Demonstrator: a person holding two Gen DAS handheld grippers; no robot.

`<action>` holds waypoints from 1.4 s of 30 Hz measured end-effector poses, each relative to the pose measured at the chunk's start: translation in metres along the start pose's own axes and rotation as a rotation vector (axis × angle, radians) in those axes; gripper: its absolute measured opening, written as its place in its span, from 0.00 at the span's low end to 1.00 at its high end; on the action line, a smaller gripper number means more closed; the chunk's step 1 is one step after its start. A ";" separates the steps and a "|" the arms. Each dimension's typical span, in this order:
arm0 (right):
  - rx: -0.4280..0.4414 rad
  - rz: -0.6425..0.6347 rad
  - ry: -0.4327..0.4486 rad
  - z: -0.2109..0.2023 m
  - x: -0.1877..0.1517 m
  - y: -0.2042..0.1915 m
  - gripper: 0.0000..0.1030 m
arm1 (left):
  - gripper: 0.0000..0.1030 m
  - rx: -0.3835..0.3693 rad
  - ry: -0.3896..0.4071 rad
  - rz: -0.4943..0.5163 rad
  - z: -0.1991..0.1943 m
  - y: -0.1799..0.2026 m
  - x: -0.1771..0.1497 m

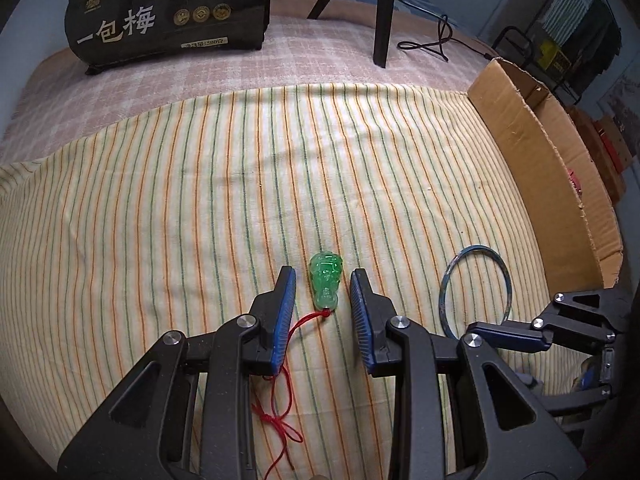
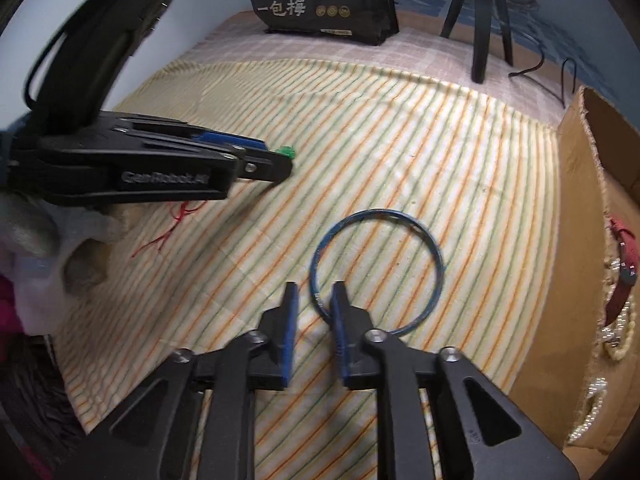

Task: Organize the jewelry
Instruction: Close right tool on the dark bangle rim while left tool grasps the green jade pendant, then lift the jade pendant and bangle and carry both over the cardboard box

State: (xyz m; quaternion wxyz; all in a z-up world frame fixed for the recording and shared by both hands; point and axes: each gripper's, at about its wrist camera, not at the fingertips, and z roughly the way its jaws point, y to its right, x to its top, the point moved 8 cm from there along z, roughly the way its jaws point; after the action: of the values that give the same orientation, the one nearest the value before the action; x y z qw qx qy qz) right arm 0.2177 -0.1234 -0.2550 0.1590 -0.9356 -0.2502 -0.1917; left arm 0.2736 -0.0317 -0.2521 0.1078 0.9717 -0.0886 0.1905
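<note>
We are lowering two hand-held grippers over a striped cloth (image 1: pixel 200 200) spread on what looks like a bed, with jewelry still lying loose on it. The left hand-held gripper (image 1: pixel 323 286) is standing partly open, its blue pads (image 1: pixel 285 312) flanking a green carved pendant (image 1: pixel 324 286) without touching it; nothing is gripped. The pendant is lying flat, its long axis running away from us, rounded top pointing toward the far edge of the cloth and its narrow end toward us, where a red cord (image 1: pixel 280 412) is trailing back under the left jaw to a knot.

The right hand-held gripper (image 2: pixel 314 304) is narrowly open and straddling the near-left rim of a thin blue bangle (image 2: pixel 376 272), which is lying flat on the cloth; we cannot tell whether the pads are pressing the rim yet, though a gap is showing on the left side. An open cardboard box (image 2: pixel 576 184) is waiting just to the right, already holding a red strap and pale beads.

We are judging the risks as these: the pendant is smooth and tapered, so closing jaws could squeeze it forward out of the grip; the cord under the left jaw could snag and drag as the pendant lifts; the thin bangle could slip from the pads or pinch the cloth up with it.
</note>
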 end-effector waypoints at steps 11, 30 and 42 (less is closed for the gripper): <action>-0.084 -0.093 -0.006 0.008 0.002 -0.011 0.22 | 0.14 0.049 0.039 0.041 0.007 0.001 -0.004; -0.085 -0.049 0.054 -0.014 0.008 -0.008 0.03 | 0.14 -0.013 0.118 -0.039 -0.041 -0.006 0.002; -0.091 -0.001 0.171 -0.066 0.025 -0.004 0.02 | 0.14 -0.072 0.211 -0.041 -0.094 0.010 0.014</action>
State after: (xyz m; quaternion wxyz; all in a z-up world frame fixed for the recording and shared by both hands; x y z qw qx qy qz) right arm 0.2177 -0.1357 -0.1856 0.1370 -0.9219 -0.2271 -0.2824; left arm 0.2508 -0.0202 -0.1601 0.1551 0.9434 -0.0637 0.2861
